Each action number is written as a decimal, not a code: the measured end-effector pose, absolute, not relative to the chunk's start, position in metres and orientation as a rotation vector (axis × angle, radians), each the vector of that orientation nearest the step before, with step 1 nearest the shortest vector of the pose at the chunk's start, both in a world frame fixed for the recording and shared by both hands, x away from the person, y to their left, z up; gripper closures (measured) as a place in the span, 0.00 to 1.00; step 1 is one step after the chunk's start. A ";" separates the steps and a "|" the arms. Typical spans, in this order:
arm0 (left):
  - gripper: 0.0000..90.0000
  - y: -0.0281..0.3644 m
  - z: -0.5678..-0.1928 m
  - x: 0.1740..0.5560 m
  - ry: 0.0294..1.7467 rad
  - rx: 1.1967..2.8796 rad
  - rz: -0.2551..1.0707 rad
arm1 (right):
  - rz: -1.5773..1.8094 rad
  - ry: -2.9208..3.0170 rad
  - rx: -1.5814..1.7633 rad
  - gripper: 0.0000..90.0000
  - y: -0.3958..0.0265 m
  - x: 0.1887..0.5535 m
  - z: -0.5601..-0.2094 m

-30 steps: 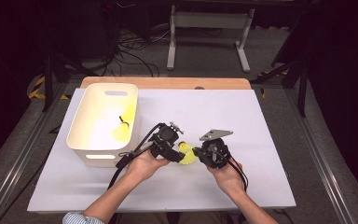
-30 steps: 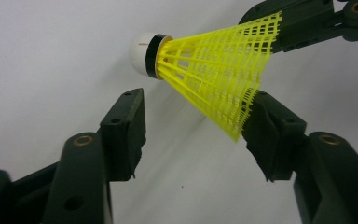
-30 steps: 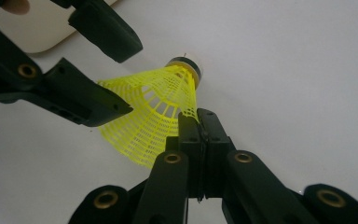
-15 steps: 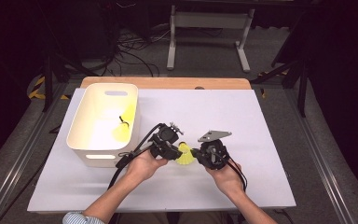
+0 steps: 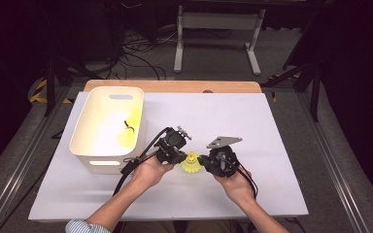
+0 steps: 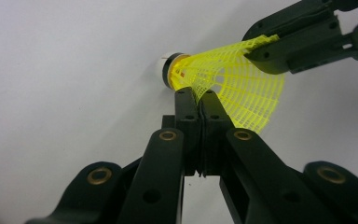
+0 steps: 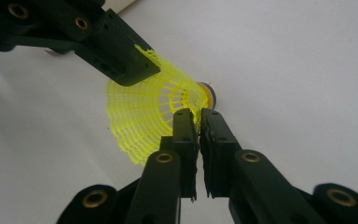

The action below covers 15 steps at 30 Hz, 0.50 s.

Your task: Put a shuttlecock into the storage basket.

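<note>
A yellow mesh shuttlecock (image 5: pixel 191 165) with a white cork hangs just above the white table between my two grippers. My left gripper (image 6: pixel 198 100) has just been closing and now stands shut, its jaws pinching the skirt (image 6: pixel 233 79) with no gap. My right gripper (image 7: pixel 196 114) has just been opening. Its jaws stand slightly apart, a thin slit of daylight between them, with the mesh (image 7: pixel 144 112) still threaded between the tips. In the high view the left gripper (image 5: pixel 182 158) and the right gripper (image 5: pixel 203 161) face each other across the shuttlecock.
A white plastic bin (image 5: pixel 85 124) stands at the left of the table, close behind my left hand, with another yellow shuttlecock (image 5: pixel 126 136) inside. The white table top (image 5: pixel 252 126) stretches to the right and back. A cable trails from the left gripper toward the front edge.
The left gripper's jaws have come together on the shuttlecock's skirt. Both hands have stayed where they were, and the shuttlecock has kept its place between them.
</note>
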<state>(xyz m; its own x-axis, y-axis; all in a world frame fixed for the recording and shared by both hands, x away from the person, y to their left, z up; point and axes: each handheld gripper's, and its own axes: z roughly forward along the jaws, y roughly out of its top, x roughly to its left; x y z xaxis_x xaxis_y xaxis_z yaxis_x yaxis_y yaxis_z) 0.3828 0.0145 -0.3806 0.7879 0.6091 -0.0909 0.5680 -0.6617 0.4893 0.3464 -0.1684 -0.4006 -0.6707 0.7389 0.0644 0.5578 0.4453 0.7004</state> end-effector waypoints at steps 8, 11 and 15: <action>0.99 0.011 -0.379 0.385 0.887 2.484 0.136 | 1.075 2.438 1.113 0.71 -0.172 0.341 -0.397; 0.99 0.011 -0.380 0.386 0.894 2.488 0.136 | 1.095 2.433 1.116 0.64 -0.175 0.338 -0.395; 0.99 0.012 -0.380 0.387 0.896 2.489 0.134 | 1.125 2.413 1.114 0.52 -0.181 0.335 -0.392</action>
